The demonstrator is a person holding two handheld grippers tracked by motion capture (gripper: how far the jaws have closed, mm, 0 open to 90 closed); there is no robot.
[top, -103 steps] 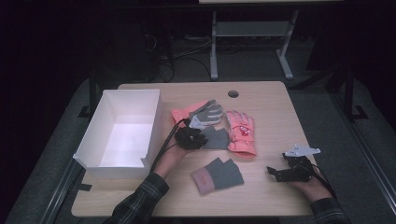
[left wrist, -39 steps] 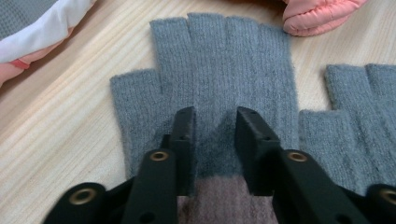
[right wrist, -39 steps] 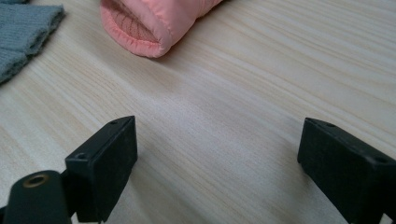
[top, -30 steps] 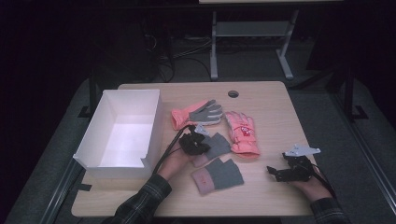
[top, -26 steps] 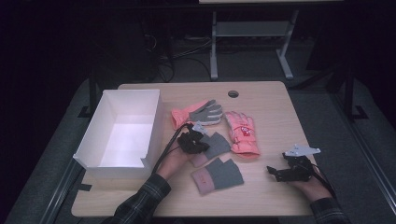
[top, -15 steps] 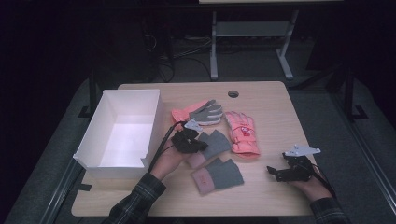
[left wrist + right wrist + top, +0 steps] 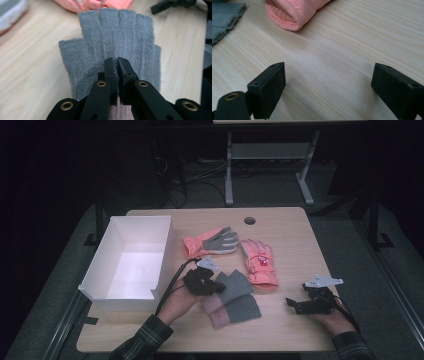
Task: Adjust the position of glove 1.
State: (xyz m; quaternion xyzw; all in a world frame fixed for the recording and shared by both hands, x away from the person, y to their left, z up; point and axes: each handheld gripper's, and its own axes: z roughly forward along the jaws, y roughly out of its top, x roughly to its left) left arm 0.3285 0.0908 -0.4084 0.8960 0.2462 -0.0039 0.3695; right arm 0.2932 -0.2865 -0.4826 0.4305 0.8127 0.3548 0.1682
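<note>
Grey glove [image 7: 110, 45] pinched by left claw [image 7: 117, 61]; pink glove [image 7: 258, 262] just beyond.

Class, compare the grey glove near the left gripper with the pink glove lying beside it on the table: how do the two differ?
The grey glove is knitted with cut-off fingers; the pink glove is smooth, padded and full-fingered. The left gripper has its jaws shut on the grey glove, while the pink glove lies untouched. Both rest flat on the table.
</note>
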